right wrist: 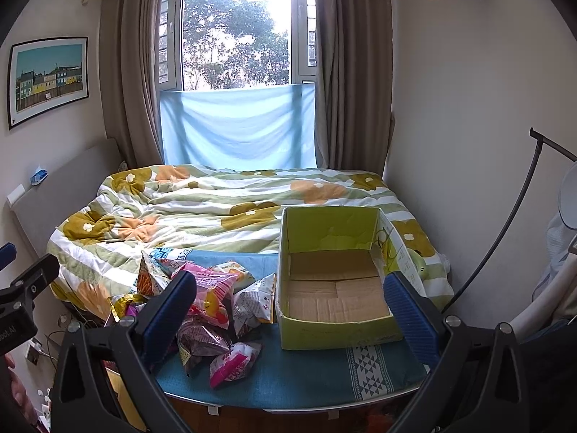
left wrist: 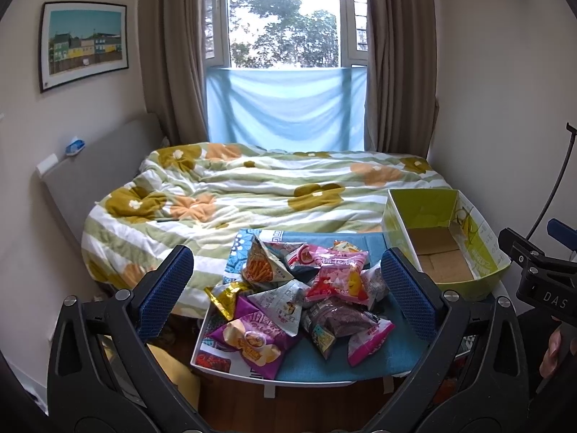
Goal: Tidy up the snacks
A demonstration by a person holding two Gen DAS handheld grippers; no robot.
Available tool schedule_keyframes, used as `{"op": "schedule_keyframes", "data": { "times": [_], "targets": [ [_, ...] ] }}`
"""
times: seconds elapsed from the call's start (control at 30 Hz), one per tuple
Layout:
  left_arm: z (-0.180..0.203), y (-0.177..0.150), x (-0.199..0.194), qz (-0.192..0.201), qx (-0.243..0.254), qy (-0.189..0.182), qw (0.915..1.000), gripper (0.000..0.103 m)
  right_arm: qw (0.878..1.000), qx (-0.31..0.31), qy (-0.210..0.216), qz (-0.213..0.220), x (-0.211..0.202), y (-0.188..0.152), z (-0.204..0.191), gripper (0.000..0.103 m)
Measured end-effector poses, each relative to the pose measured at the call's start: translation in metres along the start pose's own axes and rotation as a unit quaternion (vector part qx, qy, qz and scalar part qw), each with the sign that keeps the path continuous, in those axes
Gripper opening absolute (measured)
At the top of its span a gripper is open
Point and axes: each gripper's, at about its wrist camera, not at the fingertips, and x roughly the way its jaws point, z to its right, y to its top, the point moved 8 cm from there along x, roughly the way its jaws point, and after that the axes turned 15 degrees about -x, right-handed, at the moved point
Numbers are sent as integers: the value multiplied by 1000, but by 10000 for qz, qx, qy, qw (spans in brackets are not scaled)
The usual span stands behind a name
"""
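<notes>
Seemingly before the first pick, both wide, empty claws, left [left wrist: 286, 290] and right [right wrist: 290, 306], face crinkly foil snack packets [left wrist: 299, 296] at nine o'clock of the empty green cardboard box [right wrist: 335, 274].

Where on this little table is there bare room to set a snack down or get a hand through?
Bare teal cloth lies in front of the green box, right of the snack pile. The box floor is empty too. The table's left half is crowded with heaped packets, right up against the box's left wall.
</notes>
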Motion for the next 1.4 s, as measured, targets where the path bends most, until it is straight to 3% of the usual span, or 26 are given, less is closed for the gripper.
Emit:
{"op": "schedule_keyframes", "data": {
  "times": [0.73,0.93,1.13,1.4],
  "targets": [
    [-5,-3,2,-52,-53,71,9999,102,10000,-5,32,-24,5,1,-4,103],
    [-31,-27,22,-471,-302,293,9980,102,9987,-71,410,-295,23,-16,-17,103],
    [-57,-84,64,-1041,-381,549,9923,102,9909,-225,991,-877,68,-62,-41,103],
    [-92,-147,135,-1890,-736,621,9772,102,9776,-256,1425,-1527,125,-120,-74,103]
  ]
}}
